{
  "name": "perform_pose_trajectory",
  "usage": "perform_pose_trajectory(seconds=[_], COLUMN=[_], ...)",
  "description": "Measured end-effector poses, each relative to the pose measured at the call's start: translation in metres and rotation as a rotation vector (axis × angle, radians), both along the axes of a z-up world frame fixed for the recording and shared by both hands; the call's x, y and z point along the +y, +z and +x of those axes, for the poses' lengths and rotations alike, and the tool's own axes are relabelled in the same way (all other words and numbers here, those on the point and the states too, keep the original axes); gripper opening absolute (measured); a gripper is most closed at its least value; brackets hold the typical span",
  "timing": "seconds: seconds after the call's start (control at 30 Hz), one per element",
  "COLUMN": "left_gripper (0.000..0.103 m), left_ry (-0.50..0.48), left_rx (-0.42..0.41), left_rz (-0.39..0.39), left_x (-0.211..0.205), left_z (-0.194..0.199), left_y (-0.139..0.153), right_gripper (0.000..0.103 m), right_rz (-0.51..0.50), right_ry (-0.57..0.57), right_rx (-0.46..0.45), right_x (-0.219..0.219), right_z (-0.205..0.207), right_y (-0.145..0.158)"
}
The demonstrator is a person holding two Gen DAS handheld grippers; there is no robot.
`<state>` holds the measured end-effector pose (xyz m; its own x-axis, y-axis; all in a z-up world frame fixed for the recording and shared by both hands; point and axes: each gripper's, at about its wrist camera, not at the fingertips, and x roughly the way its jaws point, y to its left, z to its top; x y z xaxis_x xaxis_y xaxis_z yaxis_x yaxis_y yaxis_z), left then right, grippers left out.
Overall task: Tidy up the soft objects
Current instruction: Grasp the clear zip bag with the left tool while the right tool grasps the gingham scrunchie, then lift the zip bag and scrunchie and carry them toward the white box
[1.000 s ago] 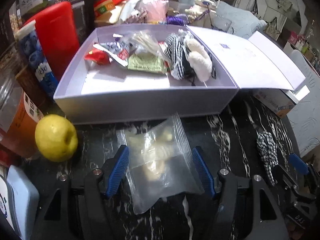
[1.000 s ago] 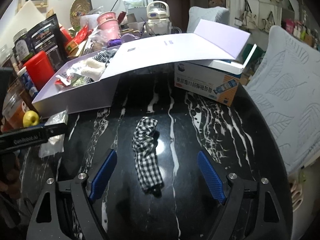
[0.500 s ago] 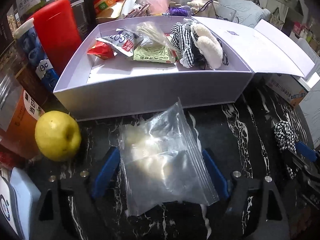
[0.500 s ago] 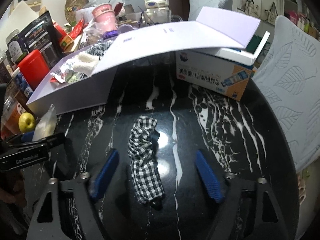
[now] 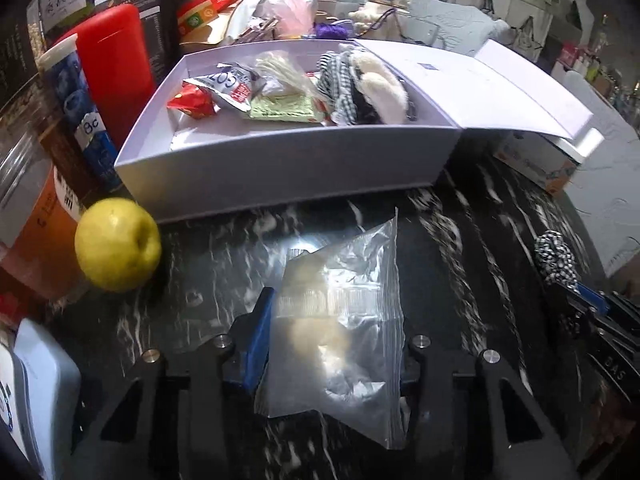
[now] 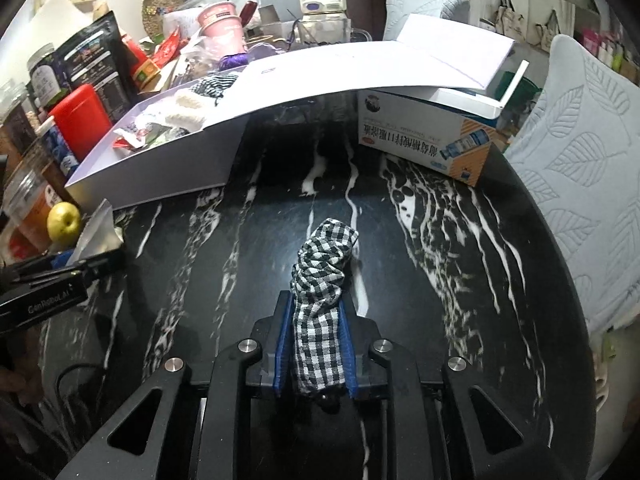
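My left gripper (image 5: 332, 336) is shut on a clear zip bag (image 5: 340, 316) with pale soft contents, held over the black marble table. My right gripper (image 6: 316, 344) is shut on a black-and-white checked fabric scrunchie (image 6: 320, 280), whose far end rests on the table; it also shows in the left wrist view (image 5: 556, 258). Ahead stands an open lilac box (image 5: 280, 176) holding snack packets, a checked scrunchie and a fluffy white one (image 5: 380, 92). The box also shows in the right wrist view (image 6: 160, 176).
A yellow apple (image 5: 118, 244) lies left of the bag. A red container (image 5: 116, 68) and jars stand at the left. The box's open lid (image 6: 360, 68) rests on a medicine carton (image 6: 428, 136). A quilted cushion (image 6: 580, 168) is at the right.
Both grippers have closed: the left on the zip bag, the right on the checked scrunchie. The left gripper has pulled back from the box with the bag.
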<state>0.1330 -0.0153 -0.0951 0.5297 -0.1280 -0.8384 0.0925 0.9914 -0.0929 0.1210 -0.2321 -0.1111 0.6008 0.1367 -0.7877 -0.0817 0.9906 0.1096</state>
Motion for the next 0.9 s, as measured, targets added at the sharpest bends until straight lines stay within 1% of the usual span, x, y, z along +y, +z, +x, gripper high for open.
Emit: perform_pose_trajectory(seconds=[0.23,0.27,0.57,0.77,0.83,0.9], left_gripper=[0.045,0.045,0.045,0.045,0.045,0.045], left_ry=[-0.066,-0.075,-0.136,-0.136,-0.126,-0.113], left_rx=[-0.019,-0.018,0.024,0.063,0.053,0.047], left_rz=[-0.008,-0.009,-0.024,-0.028,-0.005,-0.003], left_x=[-0.01,-0.014,-0.017,-0.014,-0.014,-0.012], left_z=[-0.044,-0.045,-0.076,-0.084,-0.085,-0.085], left_y=[0.012,0.011,0.007,0.0,0.0,0.0], right_gripper=[0.022,0.022,0.022,0.022,0.022,0.022], right_rz=[0.014,0.021,0.047,0.054,0.053,0.06], right_ry=[0.005,0.01,0.045,0.051,0.04,0.035], right_rx=[0.001,0.003,0.001,0.007,0.016,0.01], right_x=[0.005,0.006,0.015,0.018,0.016,0.015], right_z=[-0.037,-0.042,-0.091,-0.107,-0.107,-0.106], right_y=[0.002,0.001,0.002,-0.002,-0.005,-0.005])
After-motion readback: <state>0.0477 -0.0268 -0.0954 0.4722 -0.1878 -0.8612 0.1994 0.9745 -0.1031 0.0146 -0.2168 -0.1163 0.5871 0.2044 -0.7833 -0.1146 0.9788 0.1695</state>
